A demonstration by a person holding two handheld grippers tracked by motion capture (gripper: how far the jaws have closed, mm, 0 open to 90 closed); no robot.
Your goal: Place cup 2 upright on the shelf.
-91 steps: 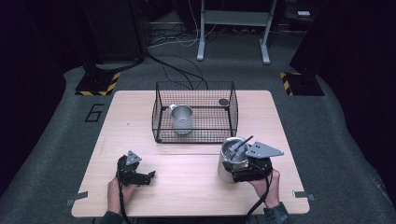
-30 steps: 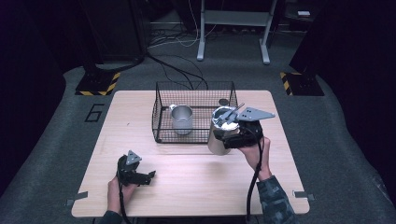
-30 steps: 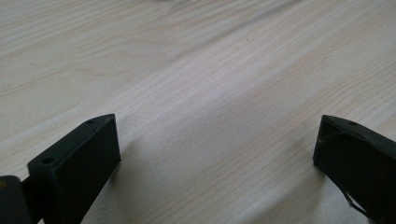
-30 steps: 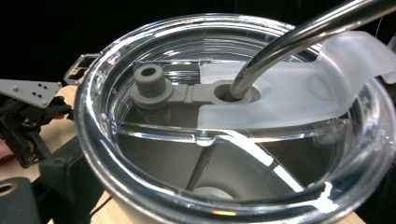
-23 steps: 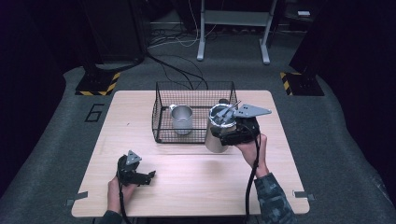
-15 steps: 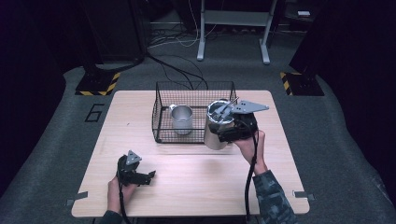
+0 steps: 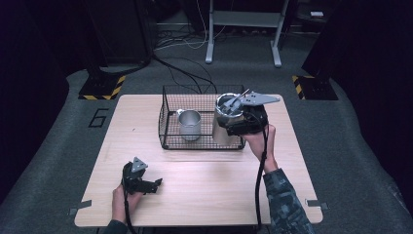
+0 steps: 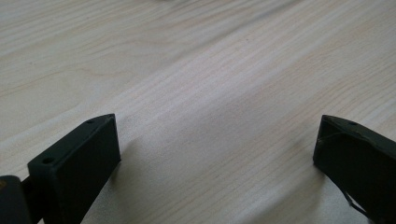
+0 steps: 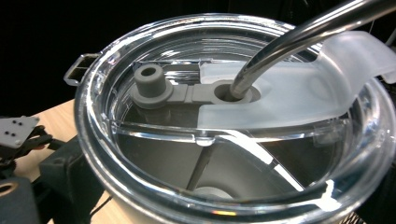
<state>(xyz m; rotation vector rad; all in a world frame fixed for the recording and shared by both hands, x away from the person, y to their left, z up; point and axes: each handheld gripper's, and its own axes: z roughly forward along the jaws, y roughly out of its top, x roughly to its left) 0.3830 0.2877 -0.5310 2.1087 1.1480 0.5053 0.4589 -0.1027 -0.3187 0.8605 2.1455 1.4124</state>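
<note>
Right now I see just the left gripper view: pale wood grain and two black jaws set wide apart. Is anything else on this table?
Observer: Yes, a black wire basket stands toward the far side of the wooden table.
Operator: Is anything inside it?
Observer: A shiny steel mug with a handle stands upright in its left half.
Operator: What is the other hand doing?
Observer: It holds the right gripper, shut on a steel tumbler with a clear lid and a metal straw, at the basket's right end.
</note>
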